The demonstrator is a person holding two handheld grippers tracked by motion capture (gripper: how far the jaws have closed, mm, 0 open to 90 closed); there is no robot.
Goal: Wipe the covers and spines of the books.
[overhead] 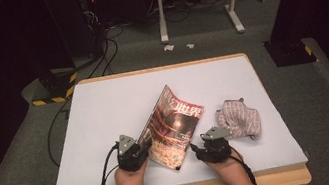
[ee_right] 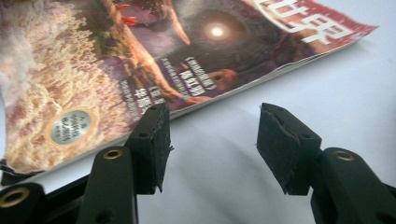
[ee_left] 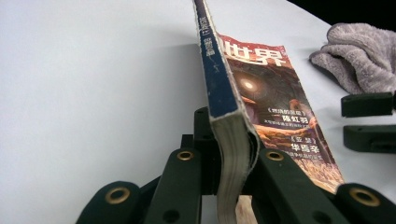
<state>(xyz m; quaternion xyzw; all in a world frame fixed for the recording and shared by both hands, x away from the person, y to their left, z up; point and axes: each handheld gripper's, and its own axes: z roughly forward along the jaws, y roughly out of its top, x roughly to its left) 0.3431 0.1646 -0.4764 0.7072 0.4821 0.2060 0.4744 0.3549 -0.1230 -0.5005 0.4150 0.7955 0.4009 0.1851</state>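
Two grippers flank a magazine (overhead: pixel 173 126) near the tabletop's front edge: the left gripper (ee_left: pixel 233 161) is clamped on its spine edge, tilting it up, while the right gripper (ee_right: pixel 210 140), jaws apart, holds nothing just beside its cover.

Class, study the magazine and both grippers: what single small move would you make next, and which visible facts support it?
Probably bring the right gripper forward onto the magazine's free edge. The left gripper is already shut on the spine side, holding that side tilted up off the table, while the right gripper's jaws stand open just short of the lower edge, holding nothing. The grey cloth lies apart.
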